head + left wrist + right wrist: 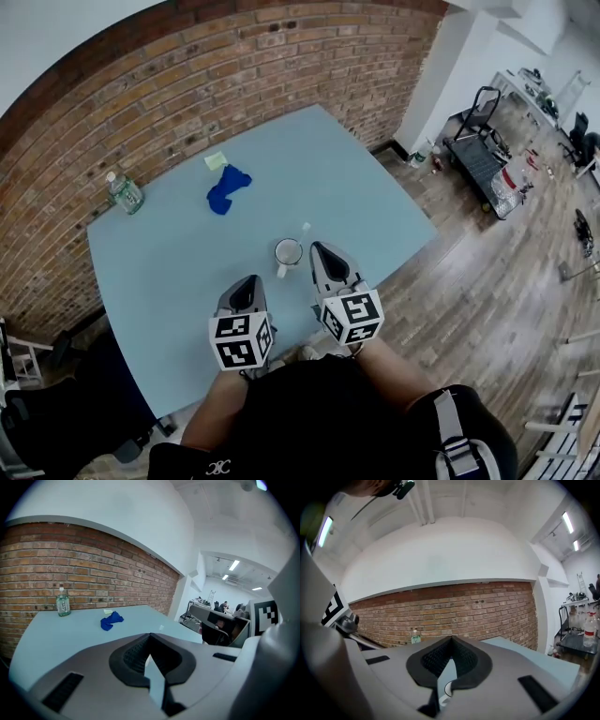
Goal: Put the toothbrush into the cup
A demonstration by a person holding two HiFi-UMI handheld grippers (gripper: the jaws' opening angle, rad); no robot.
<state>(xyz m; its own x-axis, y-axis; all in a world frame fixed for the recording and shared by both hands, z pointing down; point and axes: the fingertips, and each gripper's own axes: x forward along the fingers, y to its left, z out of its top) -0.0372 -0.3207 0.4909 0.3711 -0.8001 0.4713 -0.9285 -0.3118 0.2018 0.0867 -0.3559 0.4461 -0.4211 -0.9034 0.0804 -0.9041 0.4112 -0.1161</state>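
A white cup [288,253] with a handle stands upright on the light blue table [187,272], near its front edge. My right gripper [323,249] is just to the right of the cup, with its jaws closed together and nothing in them. Its own view shows the cup's rim [446,689] through the thin slit below the tips of the right gripper [451,639]. My left gripper [247,282] is to the cup's front left, also shut and empty; in its own view the left gripper [150,637] points across the table. I cannot make out a toothbrush in any view.
A crumpled blue cloth [227,187] and a pale yellow note [216,160] lie toward the table's far side. A small water bottle [125,193] stands at the far left corner by the brick wall. A tiny white scrap [306,226] lies behind the cup.
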